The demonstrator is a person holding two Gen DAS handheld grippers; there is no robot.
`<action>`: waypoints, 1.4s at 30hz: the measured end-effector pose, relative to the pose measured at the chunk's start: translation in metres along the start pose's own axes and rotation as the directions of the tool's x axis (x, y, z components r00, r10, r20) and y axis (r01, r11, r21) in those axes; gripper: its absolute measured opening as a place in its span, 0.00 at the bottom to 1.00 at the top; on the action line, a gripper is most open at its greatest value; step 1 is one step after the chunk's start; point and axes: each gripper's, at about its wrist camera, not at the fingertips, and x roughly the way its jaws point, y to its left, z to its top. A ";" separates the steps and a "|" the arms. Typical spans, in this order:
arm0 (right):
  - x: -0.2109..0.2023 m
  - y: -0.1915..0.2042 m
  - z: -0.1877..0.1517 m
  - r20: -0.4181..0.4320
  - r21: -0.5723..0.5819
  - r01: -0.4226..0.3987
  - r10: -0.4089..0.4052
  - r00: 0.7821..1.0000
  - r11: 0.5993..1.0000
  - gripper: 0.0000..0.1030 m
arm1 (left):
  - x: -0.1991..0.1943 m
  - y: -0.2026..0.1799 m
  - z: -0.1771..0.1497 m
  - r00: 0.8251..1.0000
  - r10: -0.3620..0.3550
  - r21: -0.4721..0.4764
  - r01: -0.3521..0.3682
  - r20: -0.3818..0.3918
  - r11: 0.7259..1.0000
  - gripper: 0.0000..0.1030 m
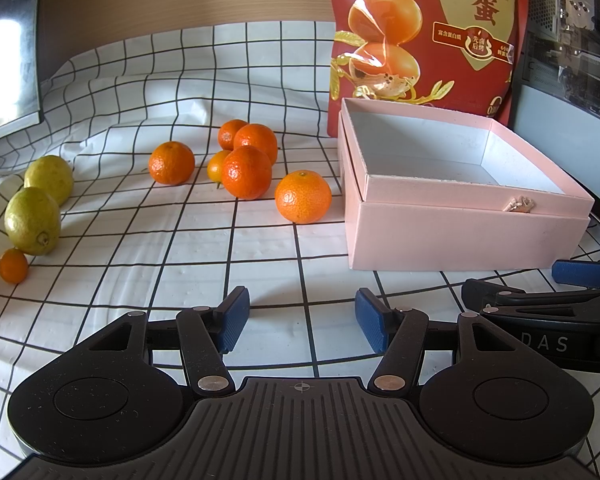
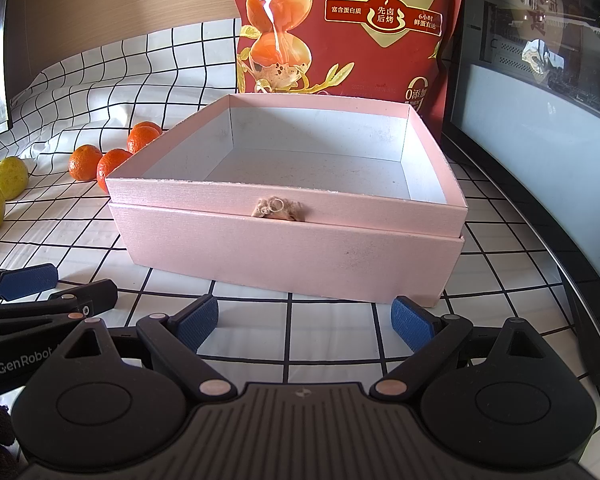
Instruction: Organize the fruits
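Several oranges (image 1: 246, 172) lie in a loose group on the checked cloth, the nearest one (image 1: 303, 197) just left of an open pink box (image 1: 452, 236). Two yellow-green lemons (image 1: 33, 220) and a small kumquat (image 1: 13, 266) lie at far left. The box is empty inside in the right wrist view (image 2: 288, 240). My left gripper (image 1: 302, 320) is open and empty, low over the cloth in front of the oranges. My right gripper (image 2: 305, 326) is open and empty, facing the box's front wall. Oranges (image 2: 114, 164) and lemons (image 2: 10, 178) show left of the box.
A tall red snack bag (image 1: 424, 40) stands behind the box. A dark computer case (image 2: 540, 100) runs along the right. A dark monitor edge (image 1: 8, 60) stands at far left. The right gripper (image 1: 548, 312) sits close beside the left one.
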 end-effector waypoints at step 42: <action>-0.005 0.035 0.017 -0.180 0.022 0.003 0.001 0.984 1.000 0.81 | -0.126 0.265 0.020 0.987 0.126 -0.284 -0.149 -0.098 0.947 0.57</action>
